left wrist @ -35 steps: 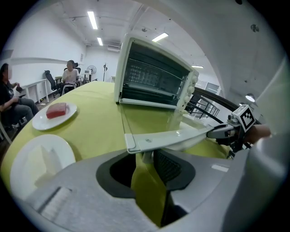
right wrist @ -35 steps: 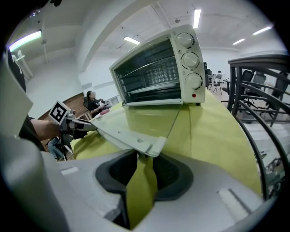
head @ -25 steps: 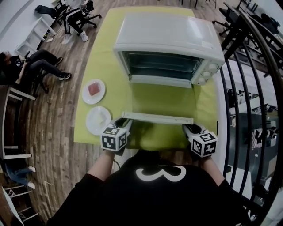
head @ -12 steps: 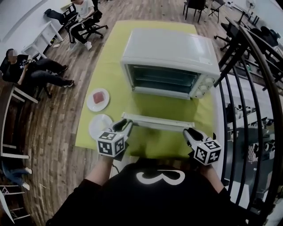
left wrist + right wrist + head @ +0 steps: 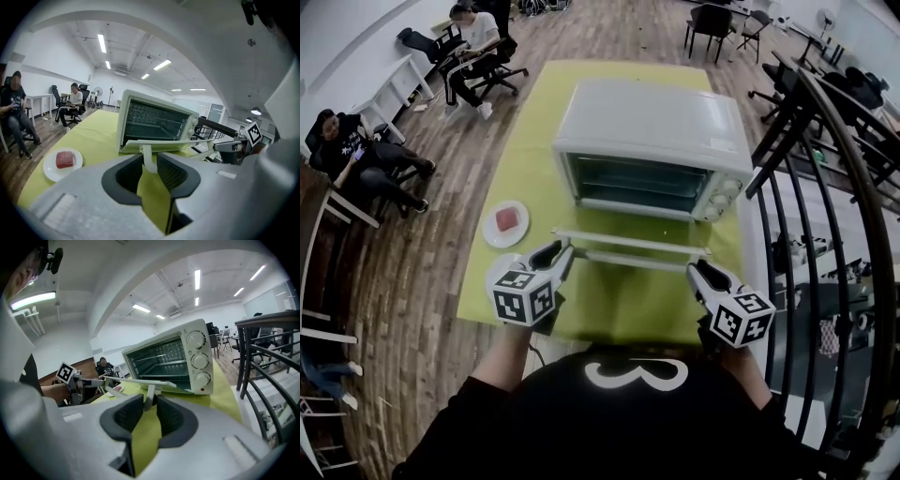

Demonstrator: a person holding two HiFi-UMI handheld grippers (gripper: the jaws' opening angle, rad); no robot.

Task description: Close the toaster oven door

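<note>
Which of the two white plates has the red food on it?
The plate nearer the toaster oven holds the red piece; the other plate, partly hidden behind the left tongs, shows none.

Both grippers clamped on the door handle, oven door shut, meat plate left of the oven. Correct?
Not quite. The door is open, not shut: the head view shows it held out roughly level in front of the oven, with the cavity exposed. The rest holds: the left gripper and right gripper clamp the handle, and the meat plate sits left of the oven.
</note>
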